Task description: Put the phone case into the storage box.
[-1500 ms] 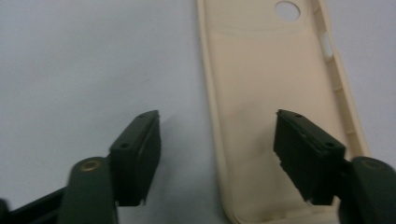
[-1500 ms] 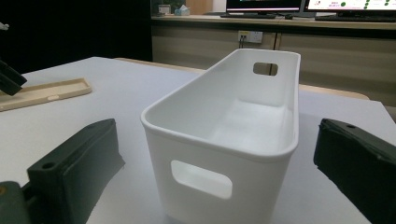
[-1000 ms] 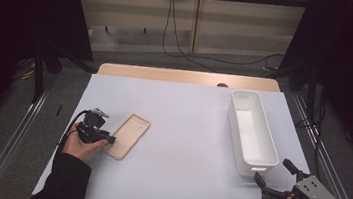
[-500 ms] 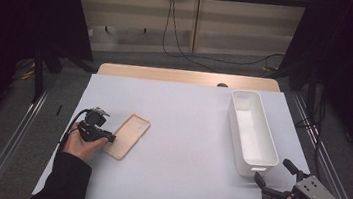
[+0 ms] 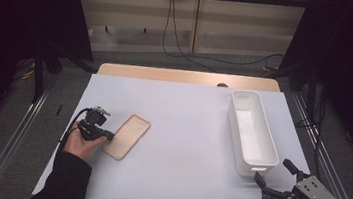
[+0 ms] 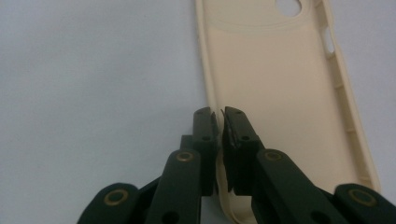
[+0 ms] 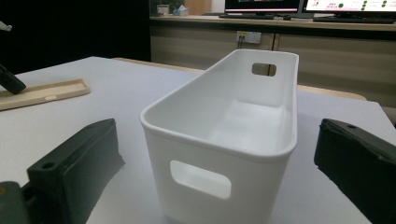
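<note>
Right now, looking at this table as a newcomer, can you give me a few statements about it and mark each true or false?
1. The left gripper pinches the side wall of the beige phone case. True; its jaws have just been closing on that wall.
2. The white bin holds a phone. False; it is empty.
3. The right gripper has its jaws spread wide by the bin's near end. True.
4. The phone case lies inside the bin. False; it lies on the white table, apart from the bin.
</note>
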A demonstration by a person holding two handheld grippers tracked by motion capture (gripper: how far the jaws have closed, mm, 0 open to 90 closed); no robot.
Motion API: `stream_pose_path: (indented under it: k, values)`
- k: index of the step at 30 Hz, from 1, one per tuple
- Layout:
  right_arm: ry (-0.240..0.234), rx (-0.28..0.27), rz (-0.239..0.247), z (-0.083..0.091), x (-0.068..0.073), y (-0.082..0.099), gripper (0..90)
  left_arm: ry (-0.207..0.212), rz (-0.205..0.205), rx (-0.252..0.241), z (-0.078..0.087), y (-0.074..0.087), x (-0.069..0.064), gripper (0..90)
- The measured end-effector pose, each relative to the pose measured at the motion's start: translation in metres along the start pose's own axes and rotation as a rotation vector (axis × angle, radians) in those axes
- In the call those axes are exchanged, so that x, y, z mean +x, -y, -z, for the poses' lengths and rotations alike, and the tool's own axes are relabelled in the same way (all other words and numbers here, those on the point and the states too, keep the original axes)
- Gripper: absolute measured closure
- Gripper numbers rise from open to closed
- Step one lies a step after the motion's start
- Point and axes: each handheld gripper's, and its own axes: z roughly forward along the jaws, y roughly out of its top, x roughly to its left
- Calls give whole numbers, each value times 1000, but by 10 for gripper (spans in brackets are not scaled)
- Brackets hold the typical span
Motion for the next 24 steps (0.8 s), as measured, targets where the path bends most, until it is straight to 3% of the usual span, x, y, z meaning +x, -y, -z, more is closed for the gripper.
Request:
stream_pose_path:
  k: [12,18,20,24]
  values:
    - [-2,2,-2,0,0,0,0,-27,-17,1,0,0,-1,874]
    - [-3,1,-3,0,0,0,0,-6,11,-13,-1,1,1,877]
    - [-2,2,-3,0,0,0,0,-19,-6,-23,0,2,0,879]
    - [-2,1,-4,0,0,0,0,-27,0,-32,0,3,-1,880]
